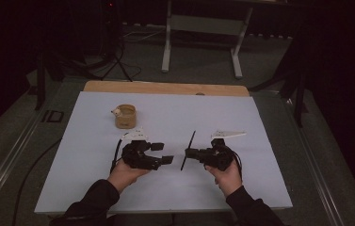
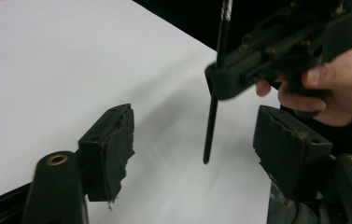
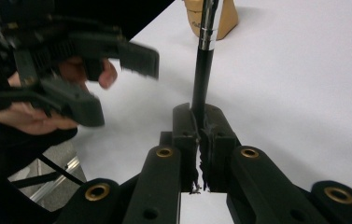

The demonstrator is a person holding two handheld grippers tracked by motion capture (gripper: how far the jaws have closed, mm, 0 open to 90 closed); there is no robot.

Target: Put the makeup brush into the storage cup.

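Dark floor and the legs of a stand surround a white table (image 1: pixel 260 188) with a bare wooden strip along its far edge. From above, a small tan cup (image 1: pixel 125 116) stands on the far left part of the sheet, well apart from both hands, with something pale at its rim too small to make out.

The left gripper (image 1: pixel 165 153), held in the left hand (image 1: pixel 123 174), points right; the right gripper (image 1: pixel 188 153), in the right hand (image 1: pixel 226 175), points left toward it, tips near each other at mid-table. A thin black stick (image 1: pixel 189 149) runs slantwise across the right gripper's tip.

The left gripper view shows what the high view cannot: this gripper's jaws stand wide apart with nothing between them, their pads worn and ragged. Beyond them the other gripper (image 2: pixel 220 81) grips the stick (image 2: pixel 212 116), whose lower end hangs just above the sheet; its top is cut off by the frame.

The right gripper view shows its own jaws pressed together on the stick (image 3: pixel 202 70), which rises to a silver band. The upper end is cropped. The cup (image 3: pixel 225 16) is behind it, mostly cut off. The left gripper (image 3: pixel 117 81) is blurred at left.

No writing can be read anywhere.
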